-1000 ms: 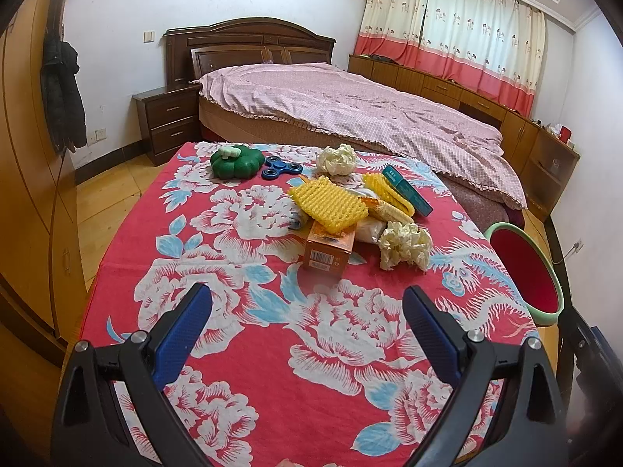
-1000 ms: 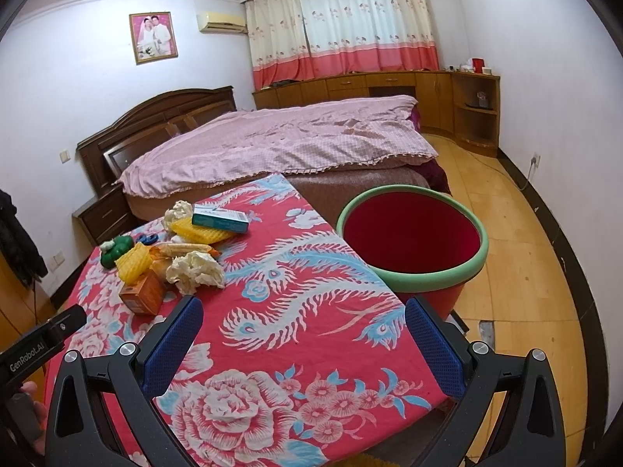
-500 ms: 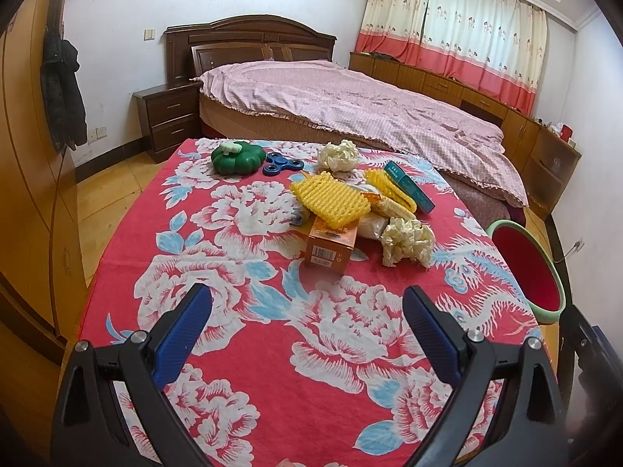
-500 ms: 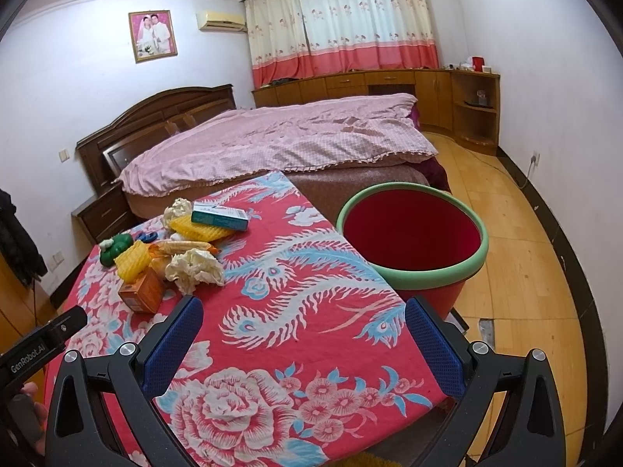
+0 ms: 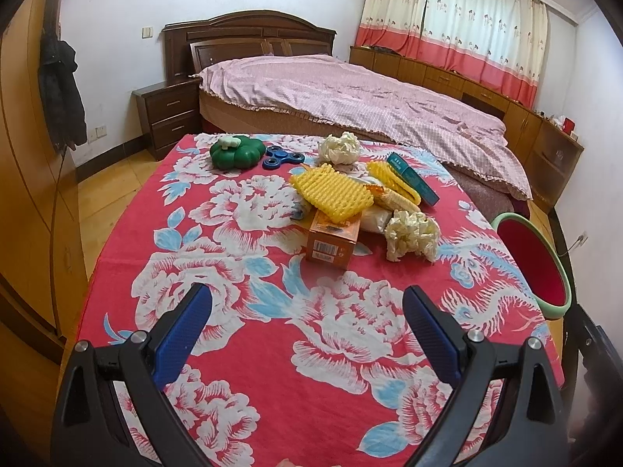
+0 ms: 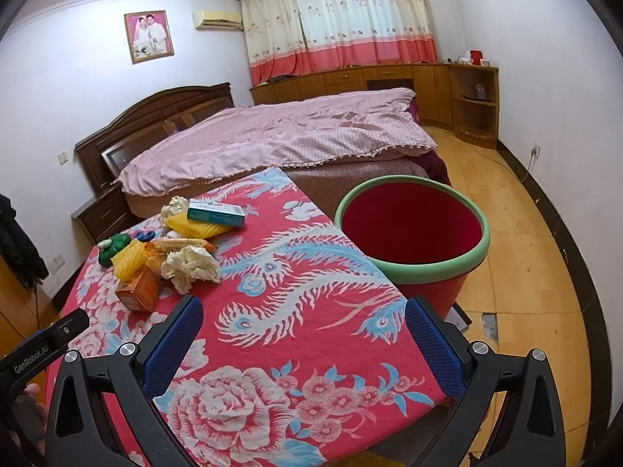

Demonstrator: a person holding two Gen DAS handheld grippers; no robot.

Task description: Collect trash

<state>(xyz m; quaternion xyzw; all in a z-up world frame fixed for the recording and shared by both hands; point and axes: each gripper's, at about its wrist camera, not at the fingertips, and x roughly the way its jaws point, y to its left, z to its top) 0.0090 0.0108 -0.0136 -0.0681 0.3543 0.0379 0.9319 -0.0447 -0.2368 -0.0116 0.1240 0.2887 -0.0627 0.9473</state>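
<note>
Table (image 5: 272, 369), red flowered cloth; bin (image 6: 412, 229), red with green rim, on the floor just beside its right edge; trash heaped mid-table: orange box (image 5: 331, 235), yellow foam net (image 5: 331, 192), paper wad (image 5: 410, 233). Left gripper (image 5: 307, 325) and right gripper (image 6: 303, 332): fingers wide, empty. Advice: take the near wad first, pinching its bulk.

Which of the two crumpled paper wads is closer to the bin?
The crumpled wad beside the orange box; the other wad lies at the table's far end.
</note>
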